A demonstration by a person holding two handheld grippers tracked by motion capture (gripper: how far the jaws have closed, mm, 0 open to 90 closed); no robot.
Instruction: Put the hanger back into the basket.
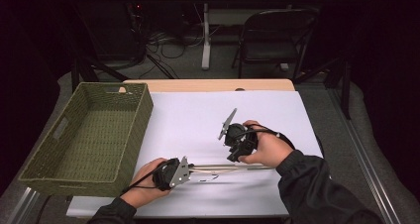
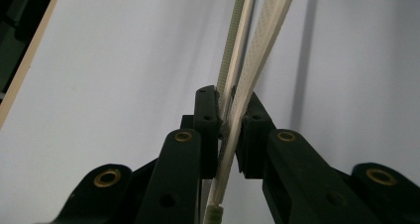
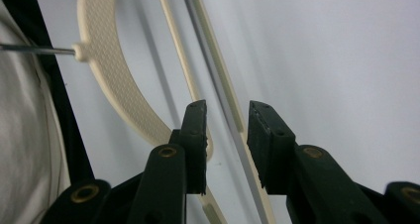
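Textured cream plastic hanger (image 3: pixel 111 80), woven green basket (image 1: pixel 89 140), matt white sheet (image 1: pixel 198 115)

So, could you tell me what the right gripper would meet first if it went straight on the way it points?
Probably the cream hanger: its thin bars run up between the open jaws of the right gripper. Beyond lies the white table cover. Depth is hard to judge, so it might pass just above them.

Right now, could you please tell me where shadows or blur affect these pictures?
High view: dark surroundings, the hanger casting a thin shadow on the white sheet. Left gripper view: hanger arms blur toward the top. Right gripper view: soft shadows beside the hanger.
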